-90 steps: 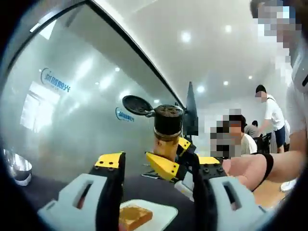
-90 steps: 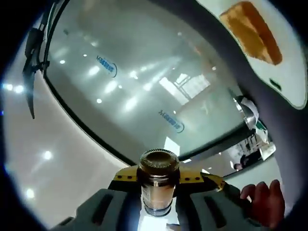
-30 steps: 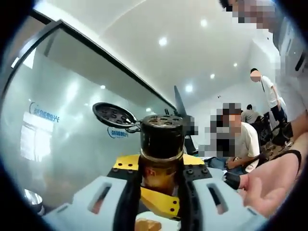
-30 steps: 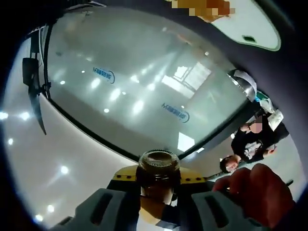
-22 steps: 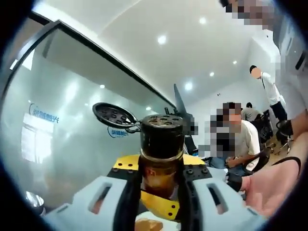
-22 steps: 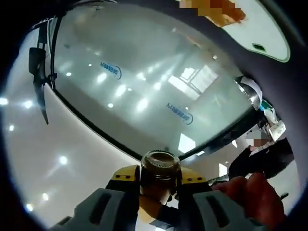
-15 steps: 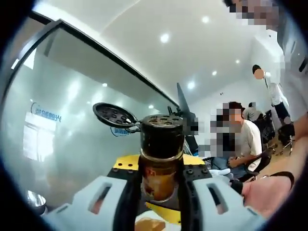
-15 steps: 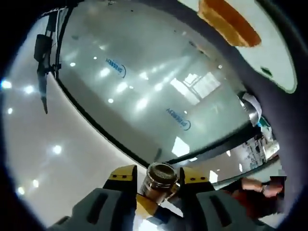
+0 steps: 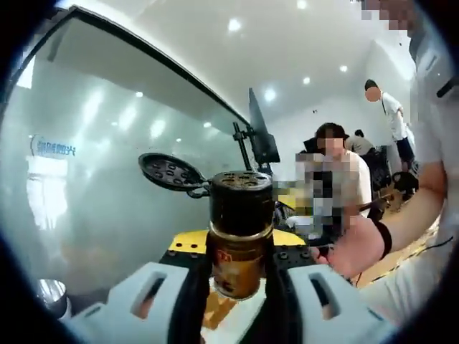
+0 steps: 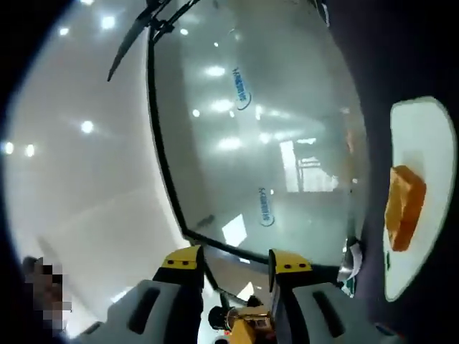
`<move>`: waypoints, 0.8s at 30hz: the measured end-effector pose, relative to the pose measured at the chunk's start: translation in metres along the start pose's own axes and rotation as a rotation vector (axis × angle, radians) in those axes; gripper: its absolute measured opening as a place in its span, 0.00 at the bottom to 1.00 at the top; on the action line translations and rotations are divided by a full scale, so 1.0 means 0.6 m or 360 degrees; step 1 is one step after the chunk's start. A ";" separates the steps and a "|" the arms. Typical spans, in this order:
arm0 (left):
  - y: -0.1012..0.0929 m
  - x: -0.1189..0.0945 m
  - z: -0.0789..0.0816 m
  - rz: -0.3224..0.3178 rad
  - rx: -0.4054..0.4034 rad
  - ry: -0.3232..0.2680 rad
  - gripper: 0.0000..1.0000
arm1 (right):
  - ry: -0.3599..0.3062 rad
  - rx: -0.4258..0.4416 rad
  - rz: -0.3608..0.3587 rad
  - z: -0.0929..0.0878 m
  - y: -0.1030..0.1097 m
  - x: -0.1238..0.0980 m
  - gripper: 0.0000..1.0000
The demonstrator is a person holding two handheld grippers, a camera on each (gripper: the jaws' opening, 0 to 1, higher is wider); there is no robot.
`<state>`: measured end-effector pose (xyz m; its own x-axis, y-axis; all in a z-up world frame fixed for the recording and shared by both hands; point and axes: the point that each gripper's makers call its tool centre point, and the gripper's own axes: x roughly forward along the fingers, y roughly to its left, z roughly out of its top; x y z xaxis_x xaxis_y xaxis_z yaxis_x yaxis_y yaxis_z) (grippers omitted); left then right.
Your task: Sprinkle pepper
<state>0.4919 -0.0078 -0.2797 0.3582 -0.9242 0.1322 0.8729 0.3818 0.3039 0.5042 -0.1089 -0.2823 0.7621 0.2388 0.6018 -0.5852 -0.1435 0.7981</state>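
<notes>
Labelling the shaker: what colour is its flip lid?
Black, flipped open to the side of the pepper shaker; the flip lid shows best in the left gripper view.

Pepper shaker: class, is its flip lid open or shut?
Open. In the left gripper view the pepper shaker stands between the left tool jaws, its flip lid swung aside, exposing the perforated top.

Between the left gripper's matt grey plastic jaws with yellow-painted tips sits the pepper shaker: amber glass body, glossy, with a dark shiny plastic top and a perforated flip lid hanging open beside it. Beyond it a frosted glass wall has a smooth, softly reflecting sheen. Ahead of the right gripper, off to its right, a smooth white plate with a satin finish carries toast with a rough, browned crust, resting on a dark matt tabletop
</notes>
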 end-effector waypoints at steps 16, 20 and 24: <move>-0.122 -0.008 -0.184 -0.0351 -0.0298 0.0322 0.19 | 0.0422 -0.0531 -0.0174 -0.011 -0.066 -0.063 0.32; -0.146 -0.012 -0.219 -0.0473 -0.0343 0.0395 0.19 | 0.0527 -0.0557 -0.0167 -0.017 -0.069 -0.059 0.32; -0.147 -0.007 -0.219 -0.0534 -0.0395 0.0358 0.19 | 0.0713 -0.0704 -0.0195 -0.031 -0.086 -0.058 0.33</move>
<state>0.4571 -0.0382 -0.4312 0.0819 -0.9852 -0.1503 0.9957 0.0742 0.0563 0.5027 -0.0922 -0.3449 0.6974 0.6200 0.3596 -0.6328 0.2972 0.7150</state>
